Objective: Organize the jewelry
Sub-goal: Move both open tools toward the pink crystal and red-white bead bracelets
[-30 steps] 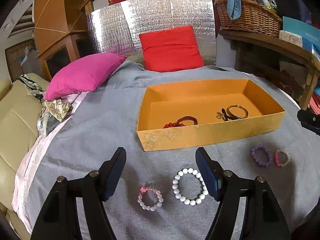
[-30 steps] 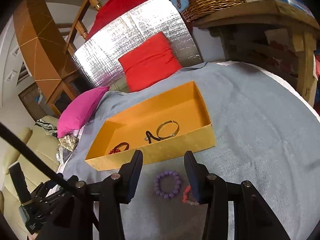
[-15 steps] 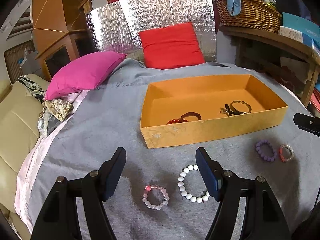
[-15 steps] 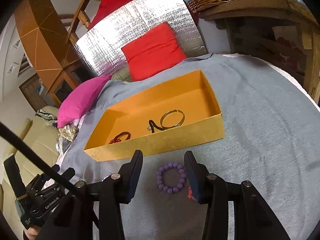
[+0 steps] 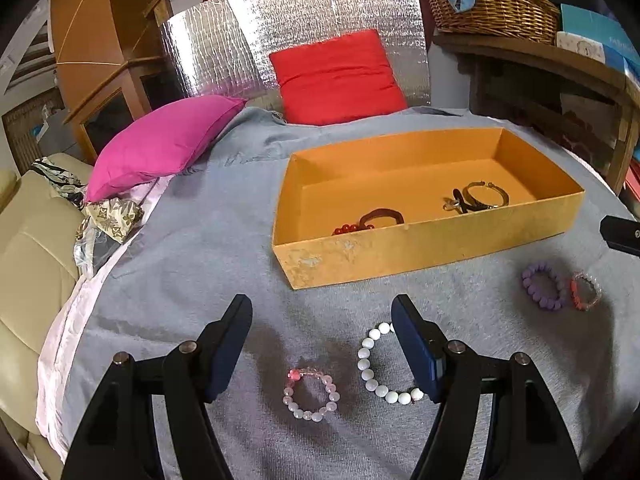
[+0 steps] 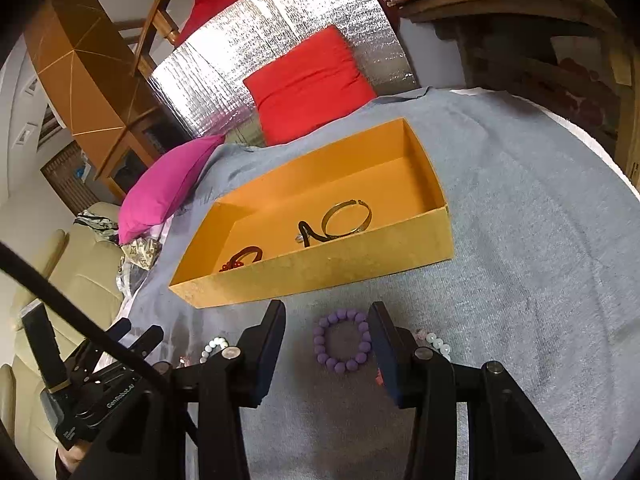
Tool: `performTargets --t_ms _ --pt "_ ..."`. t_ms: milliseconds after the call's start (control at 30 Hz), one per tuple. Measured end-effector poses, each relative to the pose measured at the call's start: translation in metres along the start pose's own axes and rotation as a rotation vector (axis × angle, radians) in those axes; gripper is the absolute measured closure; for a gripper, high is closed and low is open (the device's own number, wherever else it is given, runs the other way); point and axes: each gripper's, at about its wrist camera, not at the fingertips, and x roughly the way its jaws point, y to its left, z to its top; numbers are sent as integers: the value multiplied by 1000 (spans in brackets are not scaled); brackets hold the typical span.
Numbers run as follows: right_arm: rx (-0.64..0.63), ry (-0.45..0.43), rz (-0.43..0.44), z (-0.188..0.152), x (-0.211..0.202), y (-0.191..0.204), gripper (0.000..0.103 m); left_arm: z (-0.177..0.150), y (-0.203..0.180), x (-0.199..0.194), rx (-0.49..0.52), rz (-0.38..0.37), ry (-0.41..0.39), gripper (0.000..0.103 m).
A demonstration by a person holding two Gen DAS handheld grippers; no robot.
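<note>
**Both grippers poised over loose bracelets, nothing gripped**

Right gripper [image 6: 328, 340] hung low over the grey cloth-covered table [image 6: 520, 240], jaws spread, with the purple round-bead bracelet [image 6: 342, 340] lying flat between them. A small red-and-clear bead bracelet [image 5: 586, 291] lay just beside the purple one, close to touching it. Left gripper [image 5: 322, 344] also had its jaws spread and empty; the pale pink bead bracelet [image 5: 311, 394] lay between them, and the white pearl-like bead bracelet [image 5: 384, 364] sat partly hidden behind the right-hand finger.

The shallow orange cardboard box [image 5: 400, 248] stood just beyond, already holding a dark cord bracelet with red beads [image 5: 370, 222] and a metal bangle [image 5: 484, 196].

Risks, as judged:
- Flat bead rings on soft cloth: closing jaws could roll the purple bracelet out or snag the fabric.
- The right-hand finger might catch the red-and-clear neighbour and drag it along.
- On the left, the white bracelet under the finger could be pinched by mistake.
- The light box could slide if its near wall were bumped.
</note>
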Motion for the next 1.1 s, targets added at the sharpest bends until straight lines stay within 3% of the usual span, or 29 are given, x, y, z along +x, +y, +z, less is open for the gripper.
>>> performTargets --t_ms 267,1100 --pt "53 36 -21 3 2 -20 57 -4 9 11 -4 -2 43 30" --pt "110 115 -94 1 9 -52 57 -26 81 38 -70 128 149 30"
